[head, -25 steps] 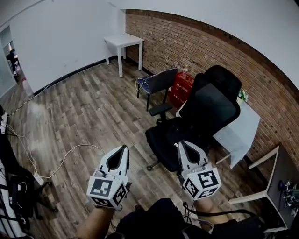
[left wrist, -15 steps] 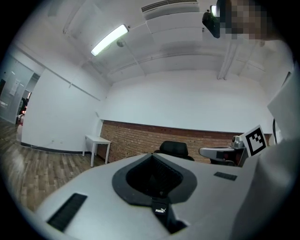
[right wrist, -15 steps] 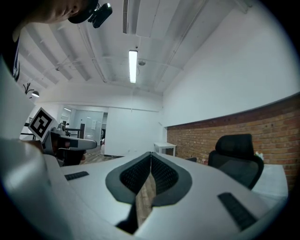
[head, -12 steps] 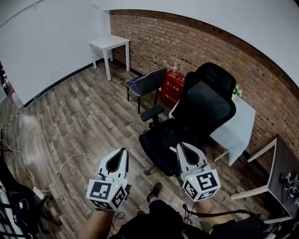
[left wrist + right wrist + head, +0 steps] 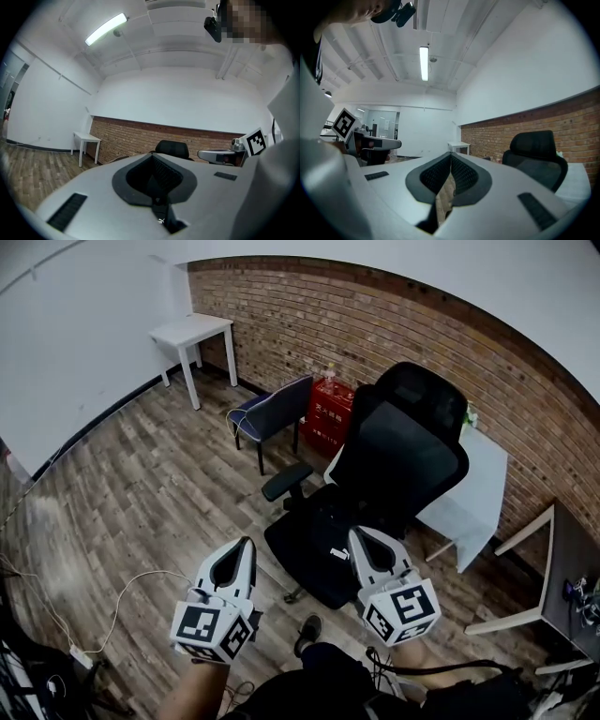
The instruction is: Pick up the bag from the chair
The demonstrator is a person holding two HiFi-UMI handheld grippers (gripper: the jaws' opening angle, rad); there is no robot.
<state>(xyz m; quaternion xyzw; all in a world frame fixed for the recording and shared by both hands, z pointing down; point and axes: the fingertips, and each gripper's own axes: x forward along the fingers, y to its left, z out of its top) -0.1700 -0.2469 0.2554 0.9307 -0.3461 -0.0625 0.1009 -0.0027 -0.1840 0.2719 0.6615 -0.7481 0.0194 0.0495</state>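
Now both grippers — left [image 5: 242, 554], right [image 5: 361, 542] — are closed, empty.

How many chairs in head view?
2. Black office chair mid-frame beside the white desk; smaller blue chair farther back near the brick wall. More could sit out of frame.

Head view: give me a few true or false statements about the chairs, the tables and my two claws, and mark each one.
The left claw and the right claw are both shut and empty. True.
The black office chair stands against the white wall. False: it stands near the brick wall, by a white table.
A red box sits beside the small dark chair. True.
The small white table lies tipped over. False: it stands upright near the corner.
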